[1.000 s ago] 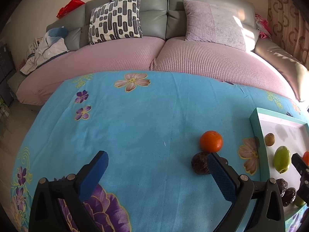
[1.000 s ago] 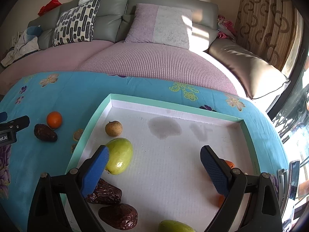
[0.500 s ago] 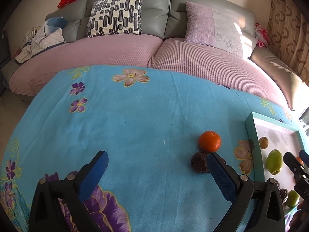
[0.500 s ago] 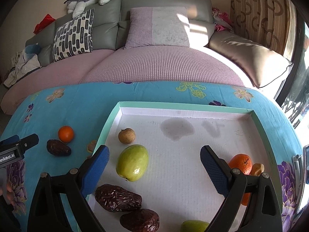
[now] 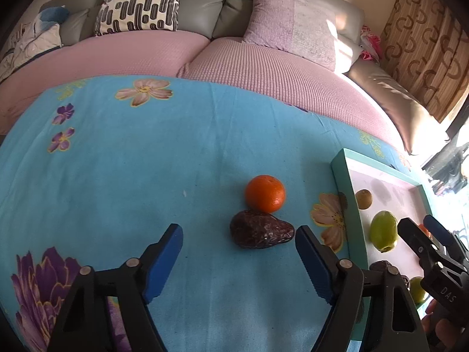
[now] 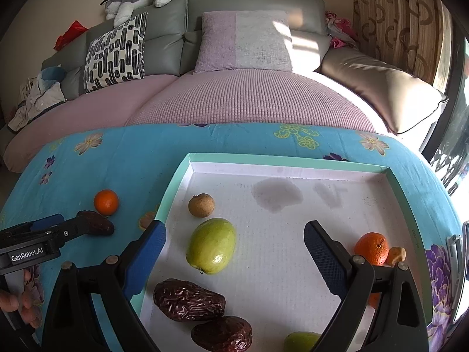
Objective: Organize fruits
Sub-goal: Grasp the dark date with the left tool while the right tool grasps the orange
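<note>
The left gripper is wide open, a brown date on the blue tabletop just ahead, touching an orange. The right gripper hangs open over the tray, a green fruit between its fingers.

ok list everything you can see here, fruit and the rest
tray: 1, mint-green rim, white floor, on the tablecloth
orange: 1, orange, on the cloth left of the tray
date: 1, dark brown, on the cloth, just in front of that orange
green fruit: 2, one mid-tray, one at the tray's near edge
dates in tray: 2, dark brown, near-left part
small round fruit: 1, tan, far-left of tray
orange in tray: 1, right side, a small orange piece beside it
tablecloth: 1, blue, flowered
sofa: grey, pink cover, cushions, a plush toy on top
left gripper: open, over the cloth near the date
right gripper: open, over the tray
</note>
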The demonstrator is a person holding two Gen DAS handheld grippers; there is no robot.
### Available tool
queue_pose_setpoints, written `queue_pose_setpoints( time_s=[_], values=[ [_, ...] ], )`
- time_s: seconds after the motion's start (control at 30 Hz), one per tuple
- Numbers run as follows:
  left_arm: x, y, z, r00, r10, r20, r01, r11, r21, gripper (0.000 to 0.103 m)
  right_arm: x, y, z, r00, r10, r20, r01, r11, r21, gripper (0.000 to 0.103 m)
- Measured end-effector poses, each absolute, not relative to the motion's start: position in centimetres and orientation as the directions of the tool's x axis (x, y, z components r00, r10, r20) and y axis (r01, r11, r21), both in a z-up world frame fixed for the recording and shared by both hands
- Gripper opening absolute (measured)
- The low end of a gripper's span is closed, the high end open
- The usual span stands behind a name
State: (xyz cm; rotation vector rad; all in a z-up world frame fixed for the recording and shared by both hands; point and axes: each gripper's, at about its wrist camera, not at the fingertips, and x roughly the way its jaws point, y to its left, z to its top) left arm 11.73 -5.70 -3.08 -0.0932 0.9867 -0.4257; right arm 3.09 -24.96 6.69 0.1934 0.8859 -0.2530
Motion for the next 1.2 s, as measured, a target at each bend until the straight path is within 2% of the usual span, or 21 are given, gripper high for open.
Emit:
queue_pose_setpoints(
  time_s=[0.13,0.33,0.6,0.9,1.2],
  values=[
    [12.0,-6.5,-3.5,0.449,-0.423,-0.787,0.325,0.898,-0.296,0.058,3.0,-25.1,6.7,0.606,-0.139,-0.783,0.299,0.952,0.063,0.095],
    [12.5,-6.5,-4.2,0.422,-0.457,-0.783,0.314,0.884,-0.347,0.046,3.0,-25.1,6.6,0.603,-0.14,-0.785,0.3,0.952,0.06,0.095],
    [12.7,-6.0,-4.1,0.422,-0.485,-0.766,0.312,0.871,-0.379,0.04,3.0,-25.1,6.6,0.602,-0.145,-0.785,0.302,0.952,0.055,0.095],
    [12.5,-5.4,-3.4,0.431,-0.501,-0.75,0.315,0.863,-0.395,0.04,3.1,-24.5,6.5,0.596,-0.159,-0.787,0.295,0.955,0.03,0.095],
    [12.6,-1.9,-1.1,0.515,-0.482,-0.709,0.262,0.876,-0.405,0.04,3.6,-22.8,6.7,0.596,-0.158,-0.787,0.255,0.967,0.0,0.095]
  ],
)
